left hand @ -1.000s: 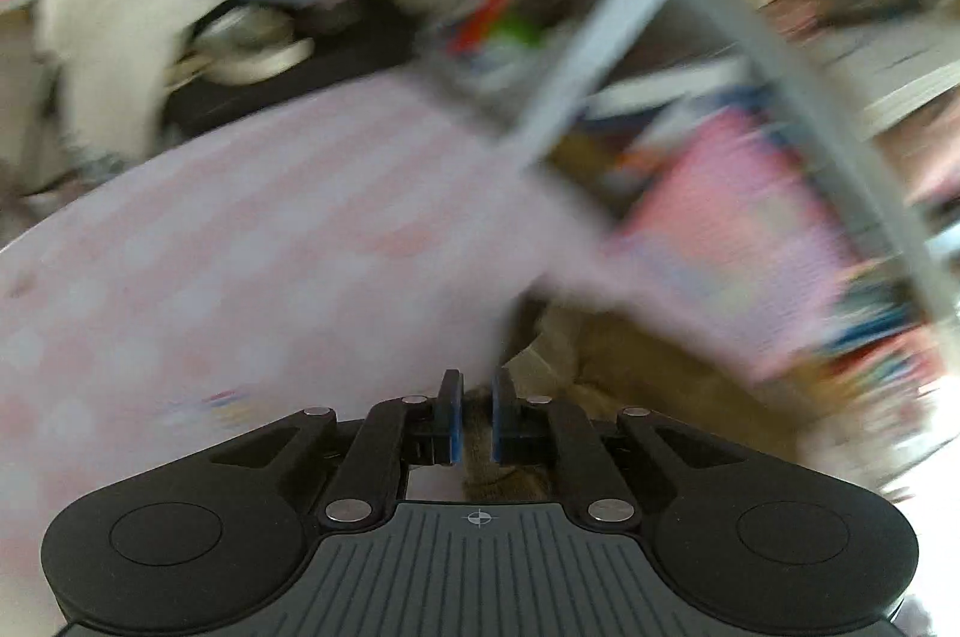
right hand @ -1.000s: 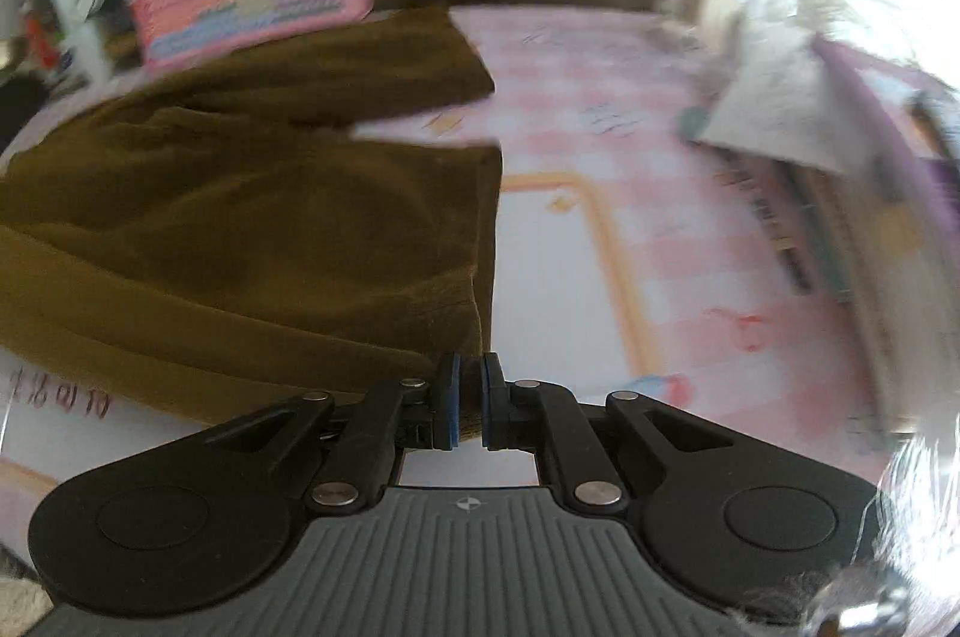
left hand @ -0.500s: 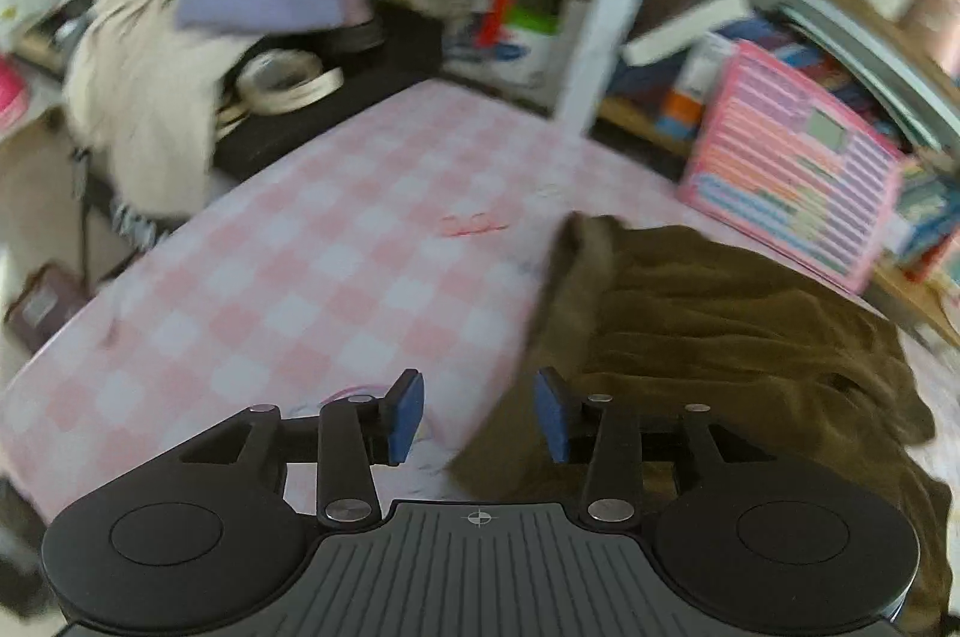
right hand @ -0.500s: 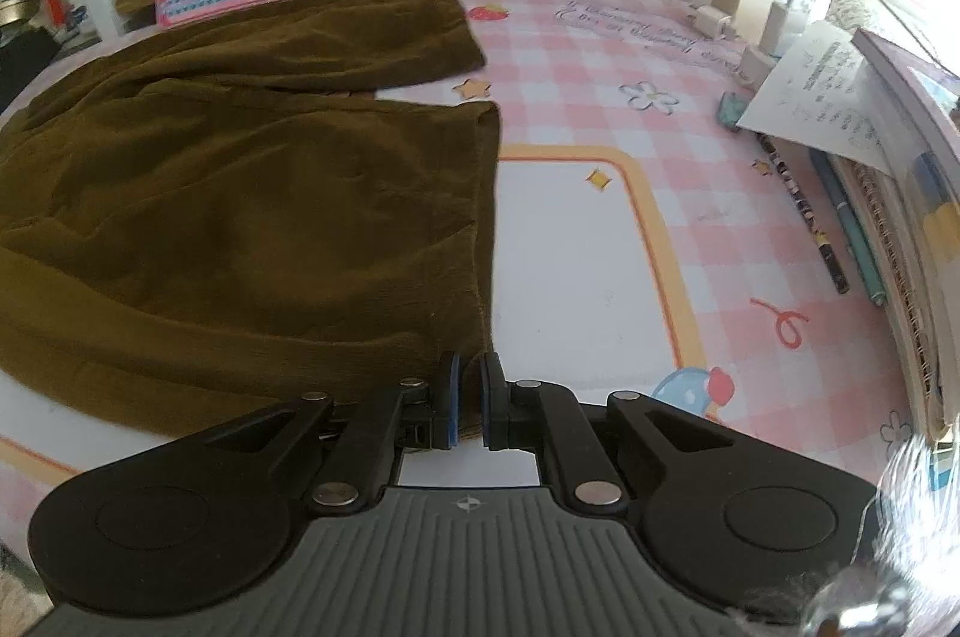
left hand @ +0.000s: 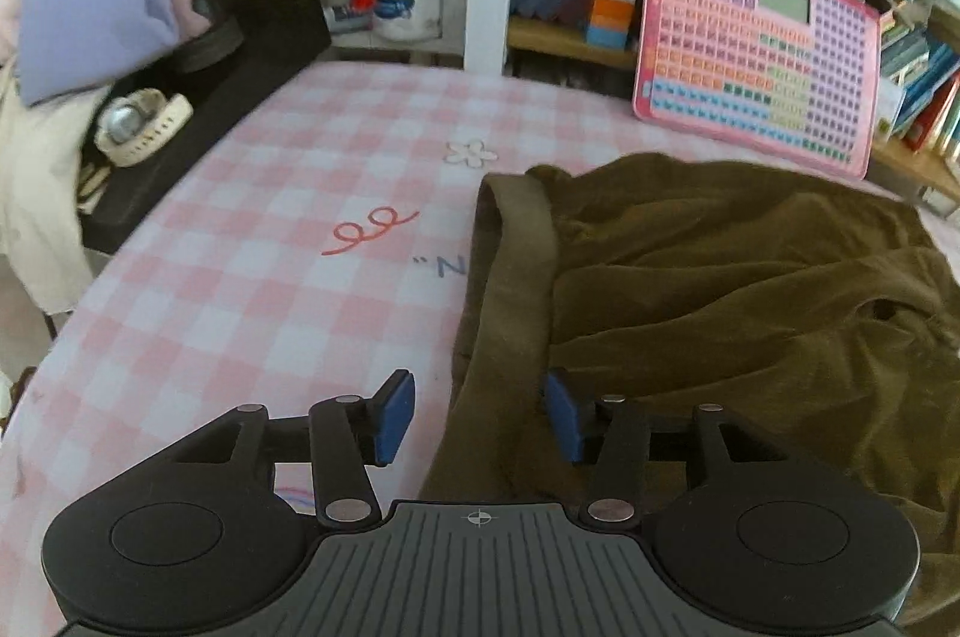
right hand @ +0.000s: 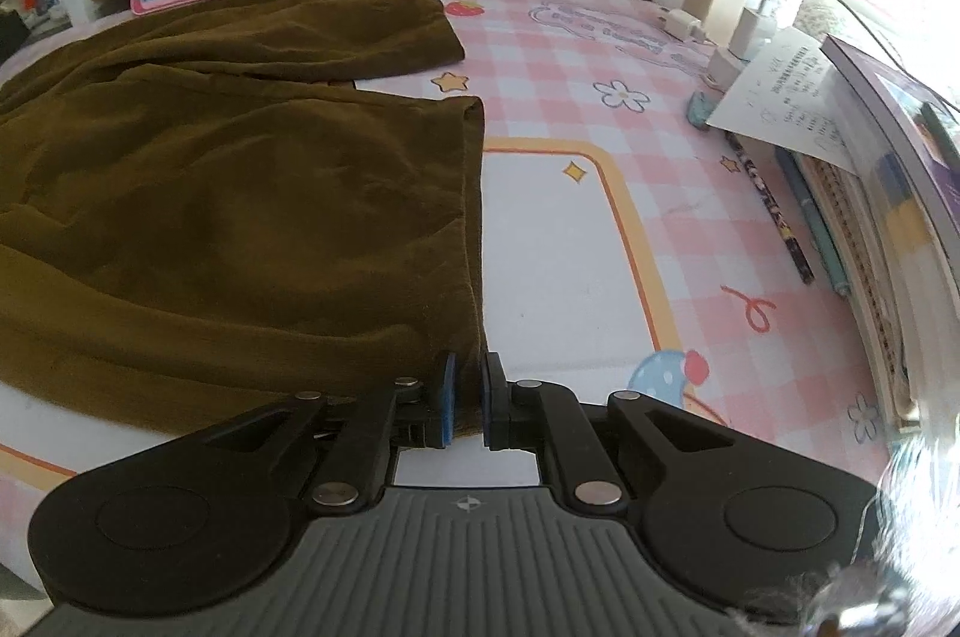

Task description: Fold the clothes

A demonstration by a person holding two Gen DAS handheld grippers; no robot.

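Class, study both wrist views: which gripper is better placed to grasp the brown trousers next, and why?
Left. The left gripper has its jaws wide open straddling the waistband of the brown trousers. The right gripper sits at the leg hem corner with jaws nearly closed.

Pink checked table: brown trousers, pink keypad board, pens, books.

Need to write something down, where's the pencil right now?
In the right wrist view the pencil lies at the right of the table, beside a blue pen and the books.
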